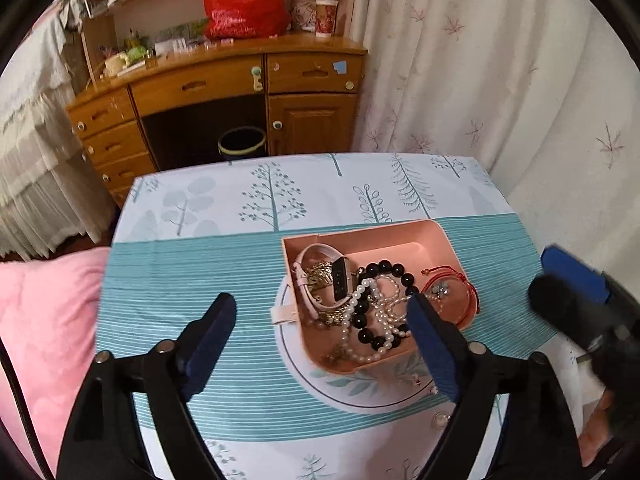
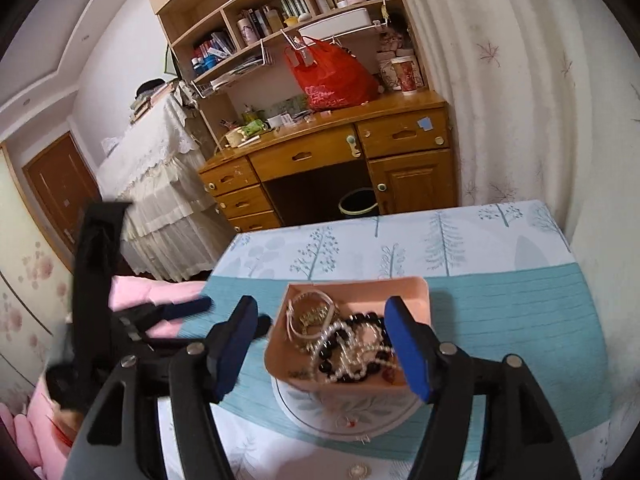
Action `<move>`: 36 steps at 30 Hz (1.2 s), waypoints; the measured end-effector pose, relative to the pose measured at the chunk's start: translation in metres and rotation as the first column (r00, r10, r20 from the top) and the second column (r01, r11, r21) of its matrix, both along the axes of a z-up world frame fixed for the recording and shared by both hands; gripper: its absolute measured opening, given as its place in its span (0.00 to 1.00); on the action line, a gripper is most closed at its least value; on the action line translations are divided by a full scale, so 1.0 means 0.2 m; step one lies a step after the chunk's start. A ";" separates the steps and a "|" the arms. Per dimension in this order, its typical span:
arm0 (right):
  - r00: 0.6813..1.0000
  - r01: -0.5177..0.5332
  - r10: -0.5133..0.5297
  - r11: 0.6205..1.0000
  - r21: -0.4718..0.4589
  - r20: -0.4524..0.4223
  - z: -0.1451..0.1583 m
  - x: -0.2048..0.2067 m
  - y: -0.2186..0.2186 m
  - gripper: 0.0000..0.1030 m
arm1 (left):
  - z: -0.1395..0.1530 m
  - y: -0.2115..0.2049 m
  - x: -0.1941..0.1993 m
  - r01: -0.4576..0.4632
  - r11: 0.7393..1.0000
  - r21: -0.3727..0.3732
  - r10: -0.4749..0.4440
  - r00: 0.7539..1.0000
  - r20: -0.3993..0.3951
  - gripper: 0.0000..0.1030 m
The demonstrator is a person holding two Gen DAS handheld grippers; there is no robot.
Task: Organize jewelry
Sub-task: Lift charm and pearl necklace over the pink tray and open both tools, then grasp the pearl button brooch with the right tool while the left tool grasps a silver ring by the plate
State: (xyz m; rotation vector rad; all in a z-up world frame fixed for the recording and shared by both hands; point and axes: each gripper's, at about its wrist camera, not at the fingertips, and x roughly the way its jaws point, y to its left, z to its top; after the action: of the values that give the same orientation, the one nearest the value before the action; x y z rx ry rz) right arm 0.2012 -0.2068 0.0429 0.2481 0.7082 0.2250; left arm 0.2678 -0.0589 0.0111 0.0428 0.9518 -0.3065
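Note:
A pink tray (image 1: 400,236) sits on the patterned tablecloth (image 1: 200,264), full of tangled jewelry: a pink-strapped watch (image 1: 340,284), a black bead bracelet (image 1: 384,268), a white pearl strand (image 1: 376,312), a red cord bracelet (image 1: 456,276) and gold chains. My left gripper (image 1: 324,344) is open and empty, hovering just in front of the tray. My right gripper (image 2: 324,344) is open and empty above the tray (image 2: 416,292), and also shows at the right edge of the left wrist view (image 1: 576,292). The left gripper shows at the left of the right wrist view (image 2: 188,308).
A small pearl-like piece (image 1: 440,420) lies on the cloth near the front edge. A pink blanket (image 1: 44,320) lies left of the table. A wooden desk (image 1: 224,84) with a red bag (image 1: 244,4) stands behind, with a bin (image 1: 242,142) beneath and curtains (image 1: 500,60) on the right.

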 end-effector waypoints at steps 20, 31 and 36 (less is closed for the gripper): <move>0.987 -0.068 0.026 0.960 -0.271 -0.158 -0.53 -0.41 0.14 0.64 | -0.13 -0.17 -0.02 0.266 0.940 -0.212 -0.311 0.926 -0.214 0.88; 0.978 -0.126 0.060 0.934 -0.335 -0.200 -0.64 -0.40 0.23 0.48 | -0.33 -0.36 -0.03 0.352 0.931 -0.102 -0.366 0.885 -0.289 0.88; 0.975 -0.141 0.069 0.929 -0.342 -0.213 -0.67 -0.40 0.24 0.39 | -0.33 -0.43 -0.07 0.396 0.914 -0.093 -0.406 0.876 -0.261 0.88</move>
State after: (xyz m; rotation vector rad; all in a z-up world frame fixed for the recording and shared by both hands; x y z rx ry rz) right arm 0.1218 -0.1586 -0.0905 -0.1175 0.9470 0.1713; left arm 0.2540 -0.1447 -0.0545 0.1697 1.2133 -0.7304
